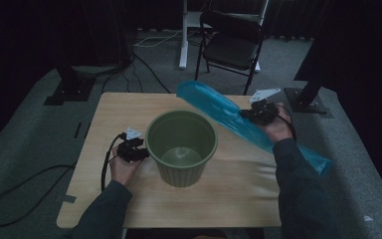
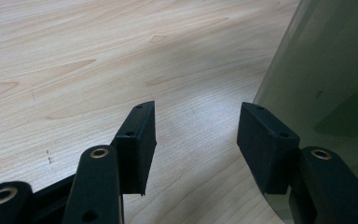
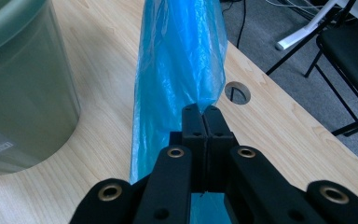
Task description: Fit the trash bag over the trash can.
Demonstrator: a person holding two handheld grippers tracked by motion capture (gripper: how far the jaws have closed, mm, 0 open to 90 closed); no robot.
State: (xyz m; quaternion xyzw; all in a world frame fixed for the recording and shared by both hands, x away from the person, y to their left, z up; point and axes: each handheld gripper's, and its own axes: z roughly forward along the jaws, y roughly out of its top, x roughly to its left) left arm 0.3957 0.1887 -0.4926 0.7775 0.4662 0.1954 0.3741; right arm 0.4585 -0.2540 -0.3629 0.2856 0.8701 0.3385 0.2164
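A person sits at a light wooden table holding a two-jaw gripper in each hand. The right gripper has its jaws pressed together on a fold of a long blue plastic bag, lifted clear of the table and stretching diagonally from the far middle of the table past its right edge. A round green bin stands upright and empty in the middle of the table, just left of the bag. The left gripper rests beside the bin's left wall with its jaws apart, holding nothing, one jaw close against the bin. The step in hand looks like lining the bin with the bag. To do it well, the left gripper should steady the bin while the right finds the bag's open mouth and brings it over the rim; pinched in the middle, the bag stays closed. Beyond the table stand a black folding chair and floor cables, both well apart from the work.
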